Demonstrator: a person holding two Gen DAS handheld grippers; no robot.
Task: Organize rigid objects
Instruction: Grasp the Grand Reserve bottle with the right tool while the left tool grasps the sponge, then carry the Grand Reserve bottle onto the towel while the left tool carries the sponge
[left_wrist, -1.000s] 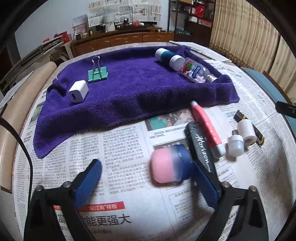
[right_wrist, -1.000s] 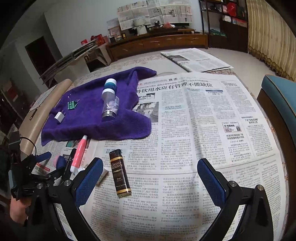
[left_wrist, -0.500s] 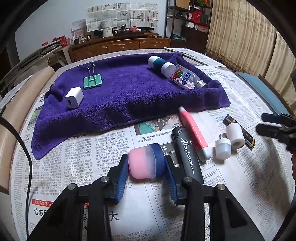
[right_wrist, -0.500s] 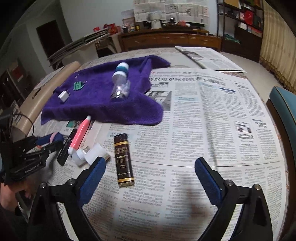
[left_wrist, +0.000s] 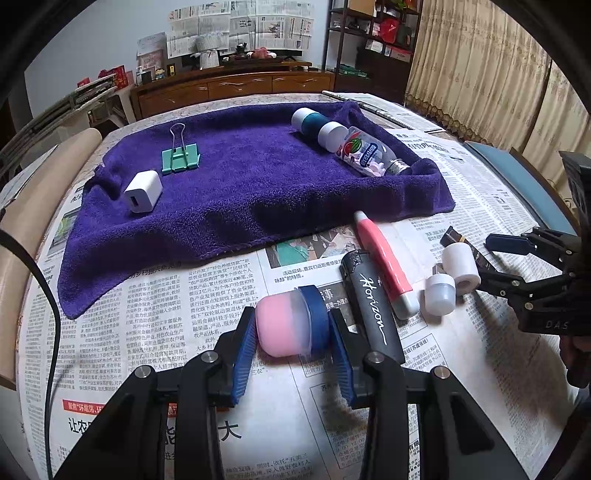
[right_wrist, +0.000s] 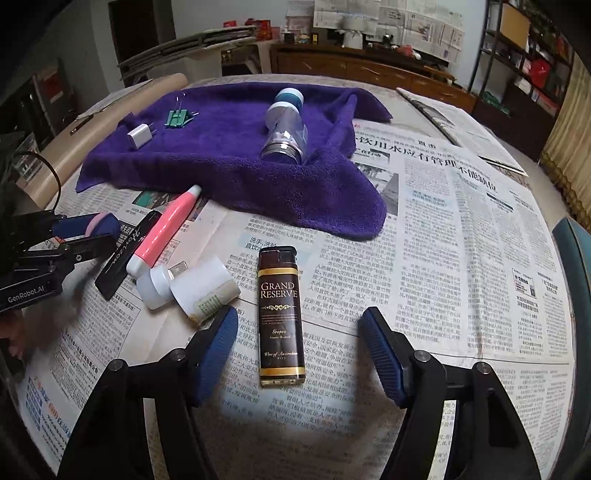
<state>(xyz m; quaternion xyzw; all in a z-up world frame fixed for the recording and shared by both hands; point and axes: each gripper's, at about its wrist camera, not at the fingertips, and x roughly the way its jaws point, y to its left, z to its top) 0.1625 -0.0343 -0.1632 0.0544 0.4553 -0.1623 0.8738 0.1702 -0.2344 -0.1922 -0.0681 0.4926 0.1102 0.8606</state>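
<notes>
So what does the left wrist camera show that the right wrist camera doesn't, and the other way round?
Only the left wrist view shows the left gripper from behind, its blue pads closed on the pink and blue round jar.

Only the right wrist view shows the whole brown Grand Reserve lighter lying between the right gripper's pads, which have just been closing and do not touch it.

Both show the purple towel, the pink pen and the black Horizon lighter.

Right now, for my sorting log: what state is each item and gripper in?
left gripper: shut on pink and blue jar
right gripper: open, closing around brown lighter
clear bottle: lying on purple towel, capped
green binder clip: on towel
</notes>
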